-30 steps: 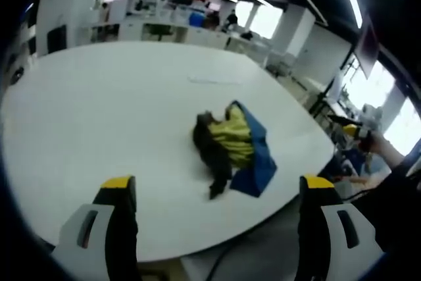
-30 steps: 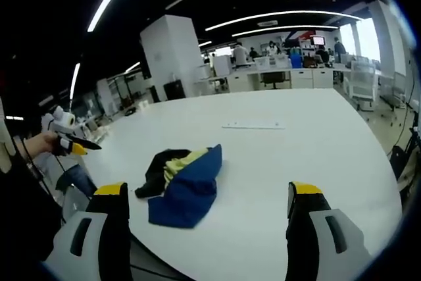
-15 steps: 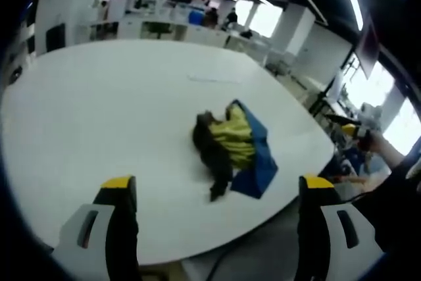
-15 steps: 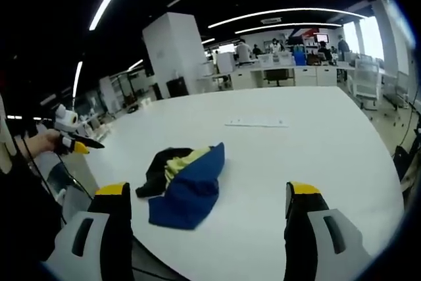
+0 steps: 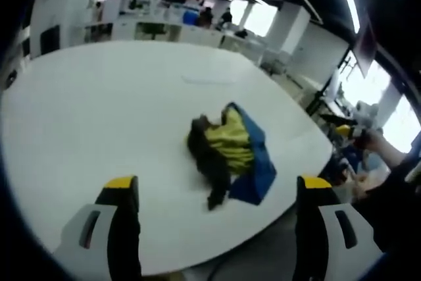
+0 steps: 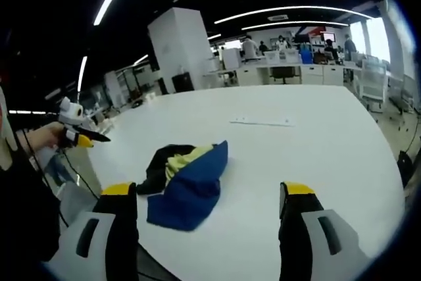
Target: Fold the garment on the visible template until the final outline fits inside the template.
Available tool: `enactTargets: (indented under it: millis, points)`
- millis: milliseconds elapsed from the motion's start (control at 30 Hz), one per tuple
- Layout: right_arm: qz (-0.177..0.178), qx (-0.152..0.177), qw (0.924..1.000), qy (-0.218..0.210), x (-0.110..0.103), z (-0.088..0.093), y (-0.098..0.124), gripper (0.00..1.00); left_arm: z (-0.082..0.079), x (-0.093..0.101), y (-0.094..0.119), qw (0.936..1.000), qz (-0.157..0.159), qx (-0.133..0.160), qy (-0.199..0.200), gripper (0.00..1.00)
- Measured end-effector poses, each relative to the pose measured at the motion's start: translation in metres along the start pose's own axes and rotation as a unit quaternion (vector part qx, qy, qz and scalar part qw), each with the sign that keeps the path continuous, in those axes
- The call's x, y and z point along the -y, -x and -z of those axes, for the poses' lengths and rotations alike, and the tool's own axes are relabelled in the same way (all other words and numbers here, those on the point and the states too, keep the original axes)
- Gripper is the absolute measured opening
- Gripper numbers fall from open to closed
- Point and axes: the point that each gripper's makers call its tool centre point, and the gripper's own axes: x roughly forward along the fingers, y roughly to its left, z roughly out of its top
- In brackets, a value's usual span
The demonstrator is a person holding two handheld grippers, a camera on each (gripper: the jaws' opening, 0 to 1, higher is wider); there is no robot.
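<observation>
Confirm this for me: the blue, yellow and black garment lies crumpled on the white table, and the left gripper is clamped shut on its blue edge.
One part is wrong. The left gripper is not clamped on anything: in the left gripper view its jaws stand wide apart and short of the garment. The rest holds: the blue, yellow and black garment lies crumpled on the white table.

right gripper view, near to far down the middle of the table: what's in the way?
Crumpled garment near the table's front edge → bare white table → thin white strip lying flat → desks and people beyond the far edge.
</observation>
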Motion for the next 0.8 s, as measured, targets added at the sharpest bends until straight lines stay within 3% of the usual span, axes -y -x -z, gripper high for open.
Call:
enactTargets:
  millis: [800]
  points:
    - [-0.046,-0.012,0.9988,-0.005,0.001,-0.004,-0.047,0.77,-0.013,-0.007,-0.040,0.9996,0.015,-0.015,-0.016,0.83]
